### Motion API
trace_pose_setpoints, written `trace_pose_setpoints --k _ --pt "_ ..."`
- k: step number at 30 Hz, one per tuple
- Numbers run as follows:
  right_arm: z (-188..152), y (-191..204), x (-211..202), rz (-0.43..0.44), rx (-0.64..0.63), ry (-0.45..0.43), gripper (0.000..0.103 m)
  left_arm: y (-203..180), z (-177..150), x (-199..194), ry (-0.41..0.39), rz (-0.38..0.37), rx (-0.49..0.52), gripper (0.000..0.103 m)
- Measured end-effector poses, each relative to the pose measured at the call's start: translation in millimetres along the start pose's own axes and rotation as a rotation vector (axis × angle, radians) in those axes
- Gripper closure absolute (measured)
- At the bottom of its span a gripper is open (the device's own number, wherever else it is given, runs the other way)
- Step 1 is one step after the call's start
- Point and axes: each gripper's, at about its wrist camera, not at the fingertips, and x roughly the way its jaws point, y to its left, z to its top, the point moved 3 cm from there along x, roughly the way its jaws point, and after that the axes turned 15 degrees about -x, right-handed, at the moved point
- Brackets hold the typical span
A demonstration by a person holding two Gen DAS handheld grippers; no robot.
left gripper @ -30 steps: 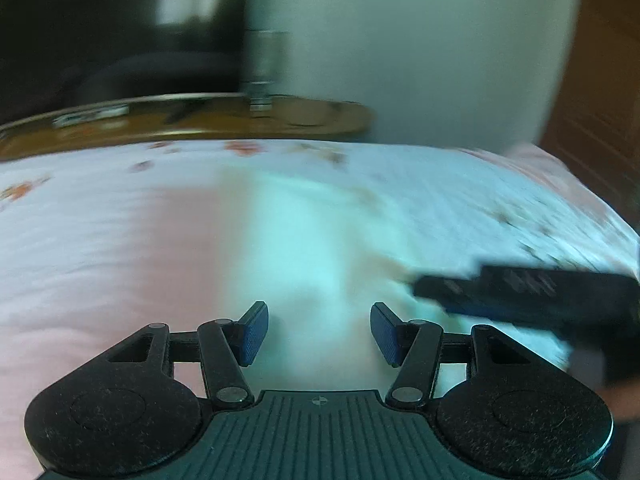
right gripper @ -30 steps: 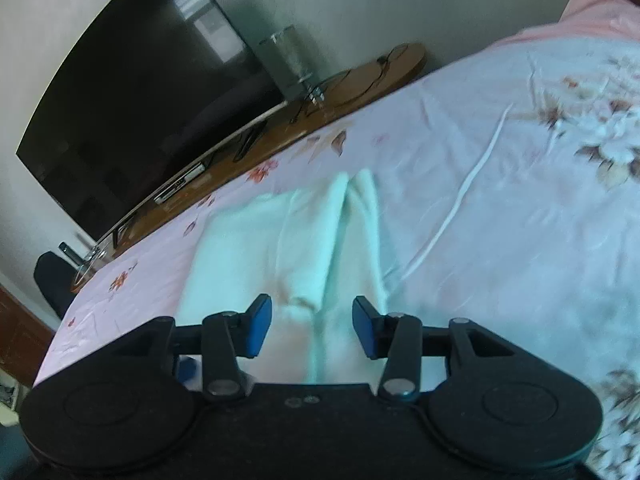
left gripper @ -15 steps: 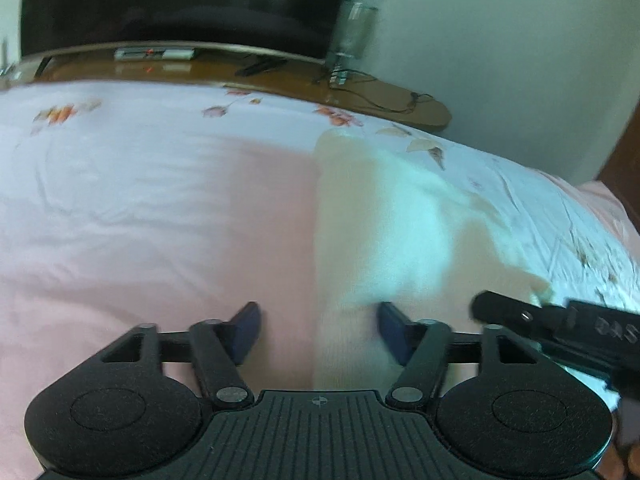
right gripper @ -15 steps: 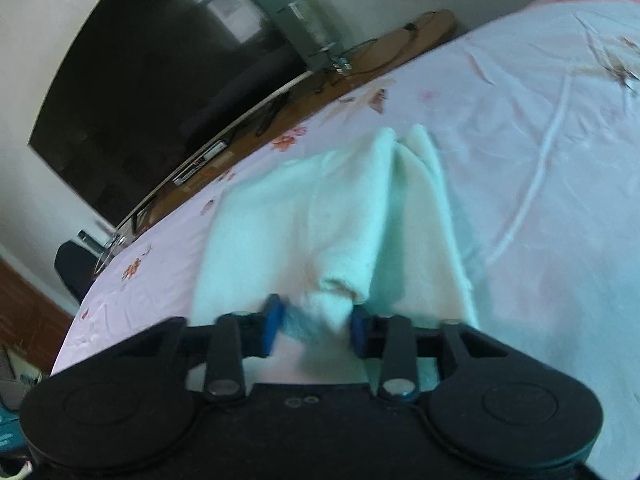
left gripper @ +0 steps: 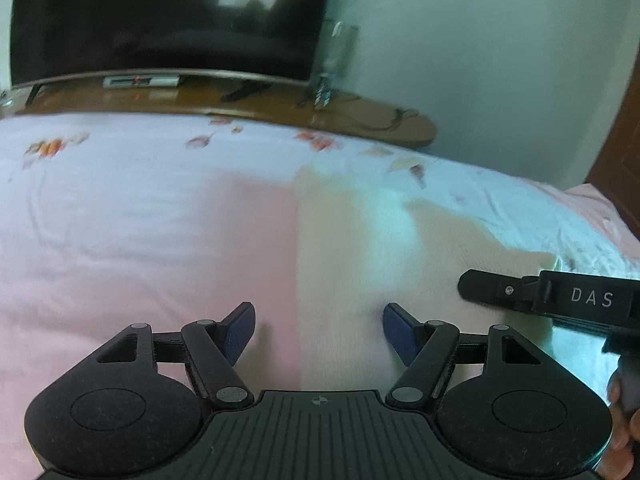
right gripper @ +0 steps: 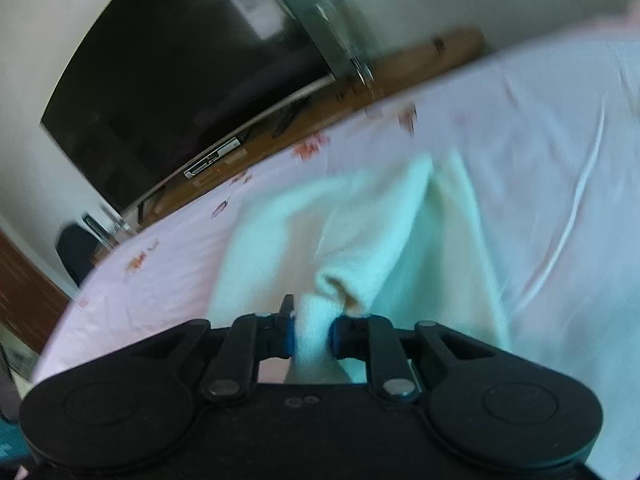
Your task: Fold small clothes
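My right fingers (right gripper: 312, 334) are clenched on a bunched near edge of the cloth (right gripper: 360, 232), with a thick wad pinched between the 2 blue pads (right gripper: 289, 336). That is where the main risk lies: I judge I may have caught more than 1 layer, and if I carry this fold over, the layers underneath could drag along and crumple instead of lying flat. The wad also sits close to the pad tips, so a quick pull could let it slip out halfway.

My left fingers (left gripper: 319, 330) are released, spread wide and grasping nothing. They hover low over the cloth's left edge (left gripper: 298, 280), with 1 pad over the pink sheet and the other over the pale fabric. If I close them here I could nip the bed sheet (left gripper: 140, 240) together with the cloth, and lifting would then pull the bedding up and shift everything.

The cloth itself lies on the bed, running from near my fingers away toward the far side, with a raised ridge down its middle in the right view. That ridge could set into a crooked crease if I press it down as it is.

Further out, both views are blurred, so I cannot judge the far corners well; folding blind could leave them misaligned. The wooden surface (left gripper: 280, 104) with the TV (left gripper: 168, 16) stands well apart beyond the bed's far edge and poses no hazard.
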Motion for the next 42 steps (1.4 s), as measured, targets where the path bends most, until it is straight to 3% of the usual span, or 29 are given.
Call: trace_pose_setpoints --k 5,9,12,14,16,21,23,27,30,33,42 --pt "17.6 -18.7 -22.1 -0.055 -0.079 0.045 0.087 -16.6 -0.1 -0.7 0.006 -0.025 0.017 0.032" --pt "0.2 -36.1 -13.2 -0.078 -0.062 0.135 0.086 -13.6 -19.6 14.7 0.101 0.004 0.026 0.032" --pt "-10.5 -38.0 -14.8 -0.080 -0.003 0.123 0.080 -7.1 -24.5 10.8 0.103 -0.001 -0.003 0.032" --pt "-14.2 -36.2 -27.9 -0.054 0.046 0.107 0.070 -4.8 -21.4 3.8 0.110 -0.007 0.001 0.032" --pt "-21.4 -32.6 -43.0 -0.056 0.054 0.102 0.068 1.4 -20.0 -3.1 0.110 -0.005 0.025 0.032" --pt "-49.2 -25.7 -68.1 -0.074 0.063 0.150 0.069 20.3 -27.0 -16.8 0.149 -0.010 0.011 0.032" --pt "-57.0 -22.6 -75.2 -0.088 0.065 0.147 0.076 25.5 -32.9 -19.9 0.151 -0.012 0.004 0.032" --pt "-68.6 -15.1 -66.6 -0.183 -0.024 0.203 0.082 28.8 -41.2 -27.8 0.143 -0.013 0.011 0.032" --pt "-64.9 -13.6 -74.3 -0.222 -0.030 0.188 0.081 30.3 -33.3 -37.6 0.136 -0.007 -0.003 0.032" --pt "-50.4 -13.1 -89.6 -0.247 -0.022 0.103 0.076 24.5 -14.0 -45.8 0.086 -0.025 -0.008 0.032" --pt "-1.2 -1.0 -74.0 -0.291 -0.116 -0.011 0.076 -18.7 32.1 -17.7 0.046 -0.102 0.009 0.032"
